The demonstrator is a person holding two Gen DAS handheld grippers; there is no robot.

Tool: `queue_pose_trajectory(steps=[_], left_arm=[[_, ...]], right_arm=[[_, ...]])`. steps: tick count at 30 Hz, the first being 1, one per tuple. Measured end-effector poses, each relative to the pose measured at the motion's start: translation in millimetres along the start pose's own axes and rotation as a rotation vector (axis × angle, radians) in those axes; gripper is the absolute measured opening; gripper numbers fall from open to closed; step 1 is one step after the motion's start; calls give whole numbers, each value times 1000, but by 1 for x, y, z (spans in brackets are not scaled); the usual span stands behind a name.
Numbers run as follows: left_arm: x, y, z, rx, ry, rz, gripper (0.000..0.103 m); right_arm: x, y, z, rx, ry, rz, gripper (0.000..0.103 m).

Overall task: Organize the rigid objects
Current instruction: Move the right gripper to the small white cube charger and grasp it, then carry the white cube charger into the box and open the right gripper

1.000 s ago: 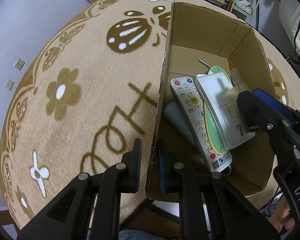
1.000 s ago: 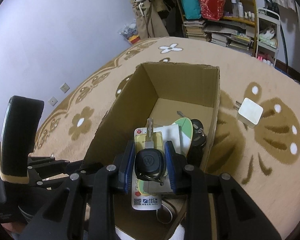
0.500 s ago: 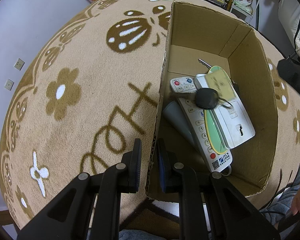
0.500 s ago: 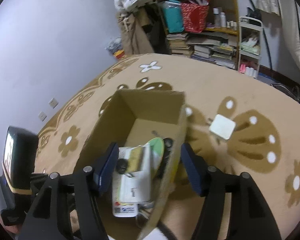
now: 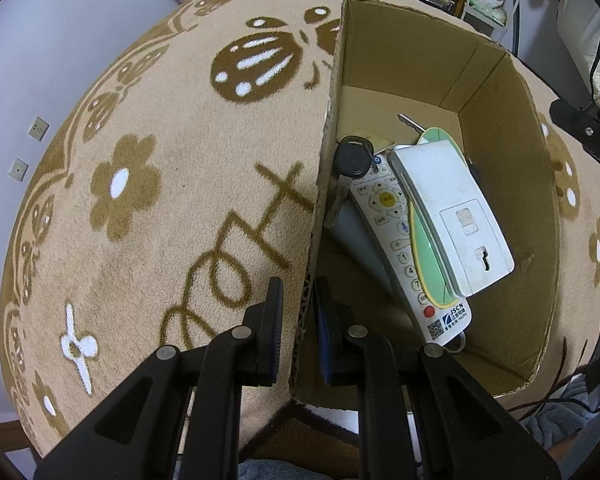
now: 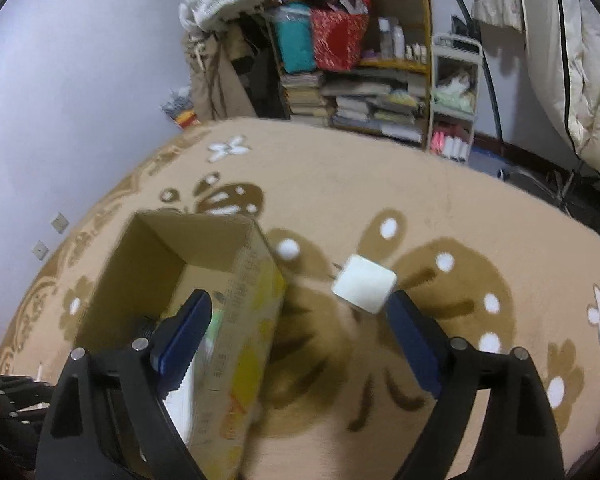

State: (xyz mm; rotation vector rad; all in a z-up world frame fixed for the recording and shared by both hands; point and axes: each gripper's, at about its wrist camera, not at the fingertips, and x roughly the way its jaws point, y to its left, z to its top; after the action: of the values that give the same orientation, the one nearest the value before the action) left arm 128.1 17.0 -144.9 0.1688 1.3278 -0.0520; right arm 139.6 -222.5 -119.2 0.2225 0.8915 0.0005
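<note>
My left gripper (image 5: 298,320) is shut on the near left wall of an open cardboard box (image 5: 404,60) on the rug. Inside lie a black car key (image 5: 352,156), a white remote control (image 5: 404,240), a white phone-like device (image 5: 452,212) and a green oval item (image 5: 426,256). My right gripper (image 6: 300,348) is open and empty above the rug, just right of the box (image 6: 148,264). A white charger plug (image 6: 364,284) lies on the rug ahead, between the fingers.
A beige rug (image 5: 160,160) with brown flowers and ladybirds covers the floor. A cluttered bookshelf (image 6: 352,60) and a white rack (image 6: 456,92) stand by the far wall. The right gripper's black body shows at the left wrist view's right edge (image 5: 580,128).
My right gripper opened and dropped the black car key into the box, then rose and swung right toward the white charger. The key slid to the box's left wall. The left gripper stayed put.
</note>
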Motion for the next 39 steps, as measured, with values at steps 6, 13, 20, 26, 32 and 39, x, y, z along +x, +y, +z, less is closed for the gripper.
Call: queue_pose_trajectory(steps=[6,13,20,26,32,39], left_arm=[[0,0,0,-3,2,-6,15],[-1,1,0,-2,3,-9,15],[1,2,1,-4,3,-13,15],[2,2,1,-2,4,-15,15],[2,4,2,-2,4,-14,15],[3,3,2,-5,5,-17,15]], right_arm=[[23,-18,2,4,32,-20,94],[51,-42,6,72,43,-28,94],[81,-43,13,60,51,-39,94],[105,-41,9,47,114,-70,85],[110,-36,1,-18,126,-165,67],[94,-33,-4,-56,127,-173,66]])
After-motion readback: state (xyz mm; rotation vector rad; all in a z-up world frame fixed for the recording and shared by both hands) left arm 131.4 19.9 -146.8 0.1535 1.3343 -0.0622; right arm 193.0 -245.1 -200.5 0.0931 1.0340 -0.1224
